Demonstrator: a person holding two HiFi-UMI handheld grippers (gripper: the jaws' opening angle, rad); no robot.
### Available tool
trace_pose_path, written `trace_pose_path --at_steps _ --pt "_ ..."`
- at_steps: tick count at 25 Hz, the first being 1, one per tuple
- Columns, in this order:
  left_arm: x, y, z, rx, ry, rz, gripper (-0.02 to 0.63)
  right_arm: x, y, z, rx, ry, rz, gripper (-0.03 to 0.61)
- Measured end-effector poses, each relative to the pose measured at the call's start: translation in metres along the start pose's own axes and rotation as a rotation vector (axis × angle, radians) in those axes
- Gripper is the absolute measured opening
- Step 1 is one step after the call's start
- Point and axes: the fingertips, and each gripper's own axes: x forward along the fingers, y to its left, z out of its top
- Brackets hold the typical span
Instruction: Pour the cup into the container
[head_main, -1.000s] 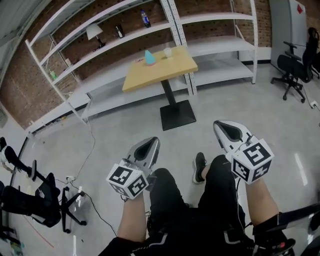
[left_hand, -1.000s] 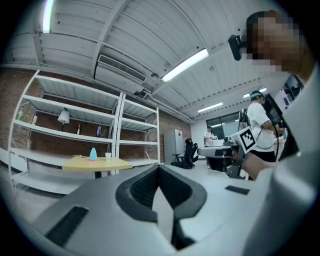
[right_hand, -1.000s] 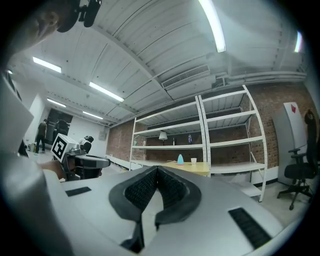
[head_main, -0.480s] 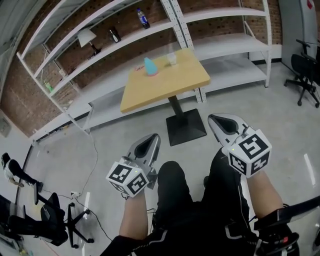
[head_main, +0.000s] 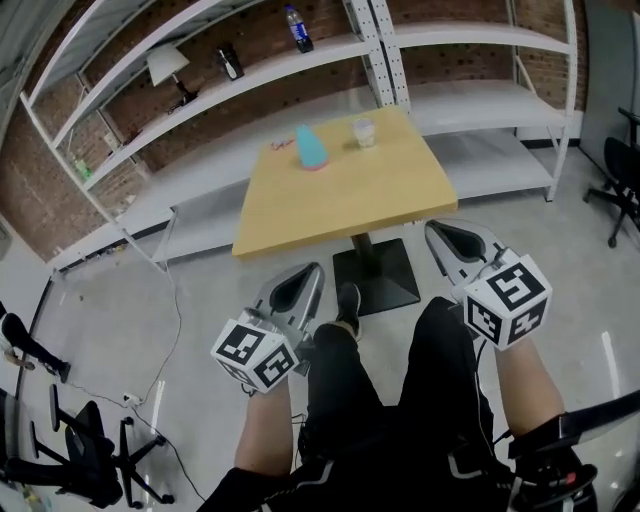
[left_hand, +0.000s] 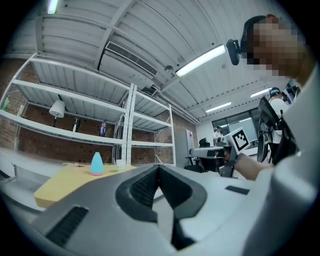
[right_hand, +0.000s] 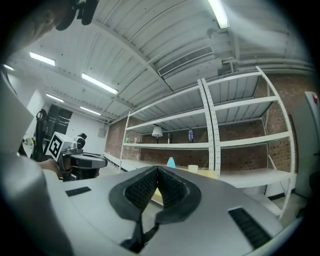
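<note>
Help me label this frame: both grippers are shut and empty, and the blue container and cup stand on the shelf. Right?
No: the head view shows the blue container and the cup standing on the wooden table, not the shelf. The left gripper and the right gripper are shut and empty.

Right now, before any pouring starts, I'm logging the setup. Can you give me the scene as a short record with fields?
table: wooden top, ahead of both grippers
cup: clear, upright near the table's far edge
blue container: upright, left of the cup, not touching it
cup contents: too small to tell
left gripper: shut, nothing between the jaws
right gripper: shut, nothing between the jaws
pour: not yet begun
</note>
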Motion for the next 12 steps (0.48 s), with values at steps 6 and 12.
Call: trace_pose_path --at_steps 6,12 --pt "0.047 0.071 -0.003 -0.015 -0.019 -0.003 0.002 0.08 -0.044 0.009 -0.007 -0.021 -0.03 0.002" --pt "0.1 0.135 -0.008 -0.035 -0.018 0.019 0.002 0.155 -0.083 -0.006 0.01 0.015 -0.009 0.002"
